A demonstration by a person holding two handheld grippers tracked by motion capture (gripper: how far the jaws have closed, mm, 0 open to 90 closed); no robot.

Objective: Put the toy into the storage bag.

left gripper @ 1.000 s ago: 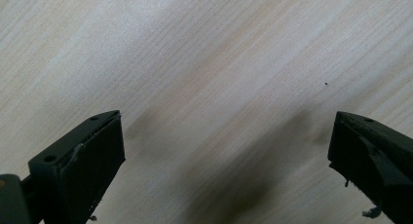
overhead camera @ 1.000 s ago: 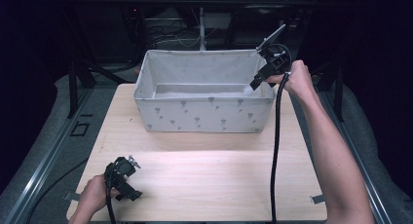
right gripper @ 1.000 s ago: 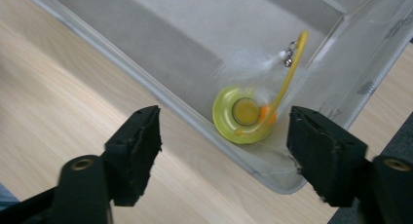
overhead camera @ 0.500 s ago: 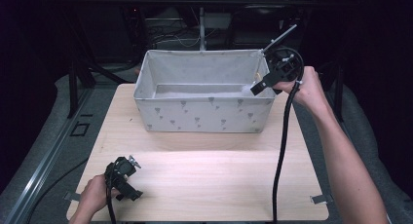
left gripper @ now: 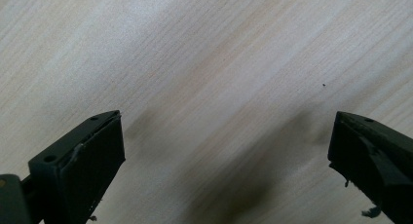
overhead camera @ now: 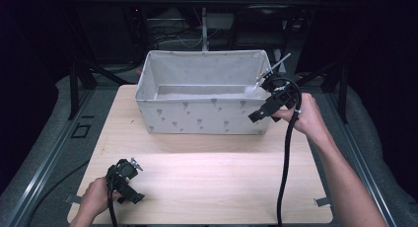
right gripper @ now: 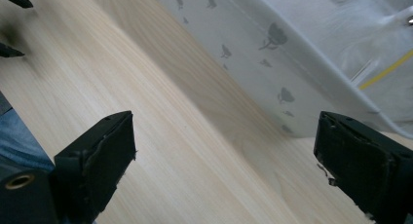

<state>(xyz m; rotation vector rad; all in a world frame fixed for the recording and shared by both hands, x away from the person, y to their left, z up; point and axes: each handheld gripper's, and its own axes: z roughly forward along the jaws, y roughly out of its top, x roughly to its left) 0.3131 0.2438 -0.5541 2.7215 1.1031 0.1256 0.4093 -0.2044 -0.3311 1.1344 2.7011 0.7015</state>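
At the far side of the table [overhead camera: 207, 182] sits the fabric bin [overhead camera: 197, 116], white w/ small grey prints, and inside its right end lies a clear, filmy item [overhead camera: 252, 90] we can't identify; in the right gripper view it shows as a translucent wisp [right gripper: 360, 19] w/ a yellow line beside it. Our right gripper [overhead camera: 268, 101] hangs just outside the bin's right front corner, jaws wide apart, nothing between them; its view looks along the bin wall [right gripper: 272, 53] and down at bare wood. Its cable droops across the table toward us. Our left gripper [overhead camera: 125, 180] rests low at the near-left corner of the table, well apart from the bin, jaws also spread and empty over the wood grain [left gripper: 214, 87].

Risks as we judge them: the bin is soft-sided, so a jaw or the cable catching the rim could tip or drag it. The filmy item looks light; a quick move nearby may shift it.
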